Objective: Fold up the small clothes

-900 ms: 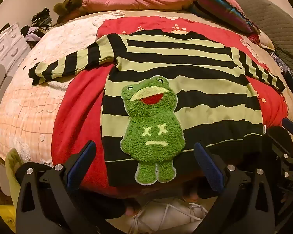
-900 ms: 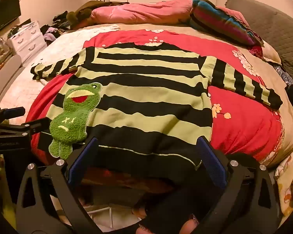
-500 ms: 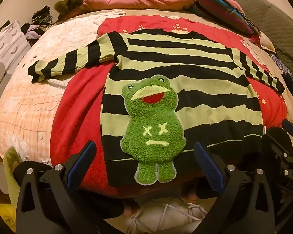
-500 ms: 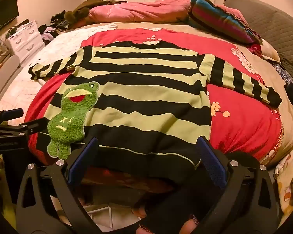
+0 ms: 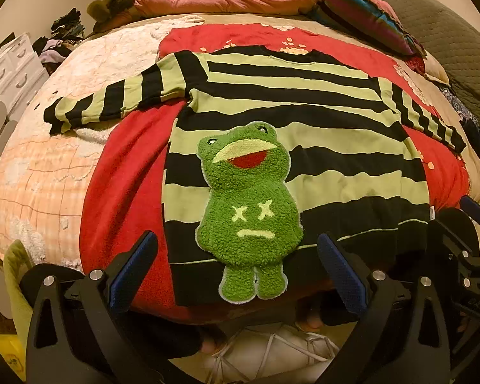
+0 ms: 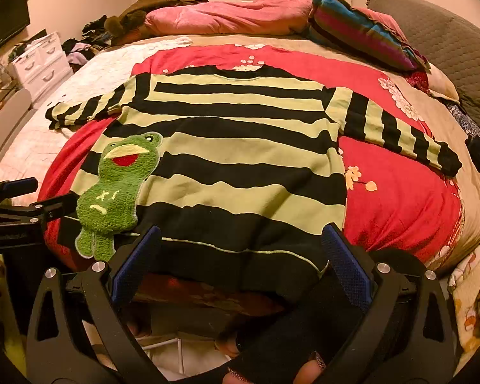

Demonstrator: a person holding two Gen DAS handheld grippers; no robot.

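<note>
Striped sweater (image 5: pixel 304 147) flat on bed, hem just beyond both grippers' spread jaws.

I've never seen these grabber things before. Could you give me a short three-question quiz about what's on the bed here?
1. True or false: the striped sweater lies spread flat with both sleeves out.
2. The frog patch sits nearer which gripper: A) left gripper B) right gripper?
3. What lies directly under the sweater?

Key: 1. True. 2. A, it sits between the left gripper's open fingers in that view. 3. A red blanket.
</note>
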